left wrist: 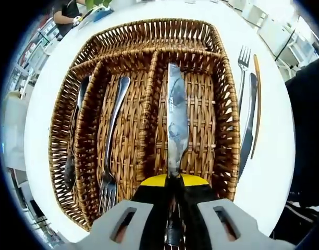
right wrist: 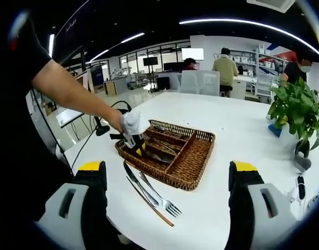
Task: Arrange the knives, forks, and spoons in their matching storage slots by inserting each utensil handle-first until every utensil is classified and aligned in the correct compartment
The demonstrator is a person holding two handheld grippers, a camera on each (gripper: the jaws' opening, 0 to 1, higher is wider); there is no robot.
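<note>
My left gripper [left wrist: 173, 182] is shut on a table knife [left wrist: 176, 120], whose blade points away over the right slot of a wicker cutlery tray [left wrist: 230, 104]. A fork [left wrist: 113, 130] lies in the middle slot and a spoon [left wrist: 76, 130] in the left slot. On the white table to the right of the tray lie a fork [left wrist: 243, 67], a knife [left wrist: 249, 130] and a thin wooden stick [left wrist: 258, 104]. In the right gripper view my right gripper [right wrist: 167, 169] is open and holds nothing, well back from the tray [right wrist: 193, 156]. The left gripper [right wrist: 133, 140] is at the tray's near end.
The loose knife [right wrist: 136, 182], fork [right wrist: 159, 198] and stick [right wrist: 149, 205] lie between the tray and the table's near edge. A potted plant [right wrist: 297, 112] stands at the table's right. People sit at desks in the background.
</note>
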